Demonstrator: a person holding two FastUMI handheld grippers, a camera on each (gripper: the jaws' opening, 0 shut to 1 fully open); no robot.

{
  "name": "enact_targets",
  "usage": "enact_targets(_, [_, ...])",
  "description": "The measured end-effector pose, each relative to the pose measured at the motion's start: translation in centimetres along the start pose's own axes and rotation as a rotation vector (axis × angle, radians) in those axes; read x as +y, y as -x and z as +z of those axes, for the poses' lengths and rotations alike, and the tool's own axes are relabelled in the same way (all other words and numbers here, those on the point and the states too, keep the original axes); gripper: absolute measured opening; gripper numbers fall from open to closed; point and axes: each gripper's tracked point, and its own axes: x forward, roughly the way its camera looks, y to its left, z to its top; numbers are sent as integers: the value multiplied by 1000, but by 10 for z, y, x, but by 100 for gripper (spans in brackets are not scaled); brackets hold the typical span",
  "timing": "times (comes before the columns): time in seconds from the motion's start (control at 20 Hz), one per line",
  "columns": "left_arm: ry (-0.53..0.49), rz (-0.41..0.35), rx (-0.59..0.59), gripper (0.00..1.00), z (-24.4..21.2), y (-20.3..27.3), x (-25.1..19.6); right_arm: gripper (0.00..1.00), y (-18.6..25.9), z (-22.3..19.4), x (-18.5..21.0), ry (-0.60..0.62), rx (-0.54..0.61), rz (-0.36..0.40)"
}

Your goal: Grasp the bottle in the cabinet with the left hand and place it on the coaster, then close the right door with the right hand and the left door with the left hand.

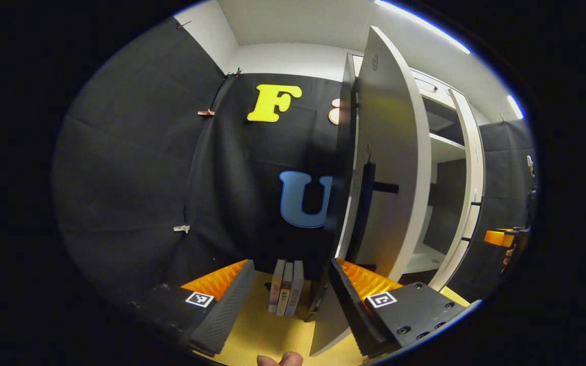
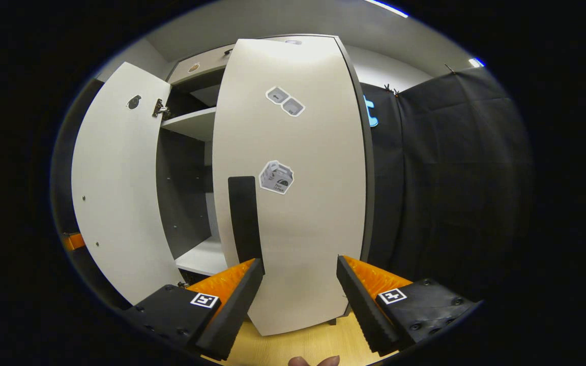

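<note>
The white cabinet's left door (image 1: 392, 152) stands ajar just ahead of my left gripper (image 1: 291, 264), showing its outer face and black handle (image 1: 367, 203). That gripper is open and holds nothing. In the right gripper view the right door (image 2: 298, 213) fills the middle, outer face toward me, with its black handle (image 2: 244, 218) and several stickers. My right gripper (image 2: 299, 260) is open and empty, close in front of that door's lower part. Between the doors I see the dark cabinet inside with a white shelf (image 2: 191, 122) and floor (image 2: 204, 256). The left door (image 2: 115, 193) shows its inner face.
Three books (image 1: 286, 287) stand upright on the yellow table (image 1: 262, 330) between my left fingers, against the black cloth wall. The right door (image 1: 468, 193) and the other gripper (image 1: 501, 238) sit at the far right of the left gripper view. The wooden tabletop (image 2: 298, 345) lies under the right door.
</note>
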Motion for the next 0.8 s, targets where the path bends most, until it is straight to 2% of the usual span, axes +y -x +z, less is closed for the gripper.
enact_targets(0.2, [-34, -32, -19, 93, 2, 3, -15, 98, 12, 4, -11, 1, -2, -26])
enact_targets(0.25, [-47, -48, -15, 89, 2, 5, -23, 98, 15, 5, -14, 4, -7, -32])
enact_targets(0.3, [-52, -67, -13, 93, 1, 8, -34, 98, 19, 6, -16, 3, -11, -38])
enact_targets(0.55, [-14, -130, -2, 93, -6, 8, -91, 98, 27, 8, -33, 29, -13, -48])
enact_targets(0.8, [-55, -176, -30, 93, -1, -1, -140, 98, 31, 14, -45, 39, -22, -39])
